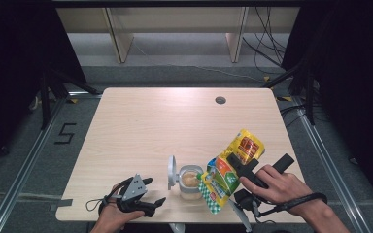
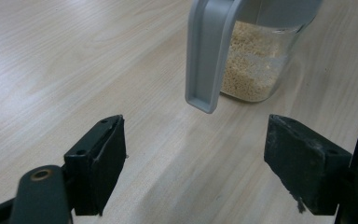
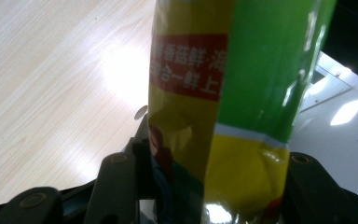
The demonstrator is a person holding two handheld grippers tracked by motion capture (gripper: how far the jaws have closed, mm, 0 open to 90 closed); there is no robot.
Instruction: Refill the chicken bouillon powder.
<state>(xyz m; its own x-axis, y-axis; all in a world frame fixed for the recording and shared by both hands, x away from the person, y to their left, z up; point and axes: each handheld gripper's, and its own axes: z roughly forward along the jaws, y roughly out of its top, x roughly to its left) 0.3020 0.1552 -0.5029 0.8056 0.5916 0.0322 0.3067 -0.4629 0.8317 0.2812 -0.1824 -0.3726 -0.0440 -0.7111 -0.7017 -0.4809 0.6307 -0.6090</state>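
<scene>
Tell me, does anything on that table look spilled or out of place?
Nothing looks spilled. The yellow and green bag, clamped in the right gripper, is tipped with its lower end over the open jar of pale grains. The jar's grey lid stands flipped up. The left gripper waits open beside it.

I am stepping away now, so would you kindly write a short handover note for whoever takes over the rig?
Right gripper: shut on the yellow-green pouch, tilted with its lower end at the jar's mouth.
Left gripper: open, holding nothing, resting low on the table left of the jar.
Jar: upright near the front edge, grey lid flipped open, partly filled with beige granules.
Done: lid open, pouch brought to the jar.
Left: probably finish pouring, set the pouch down, close the lid.
</scene>
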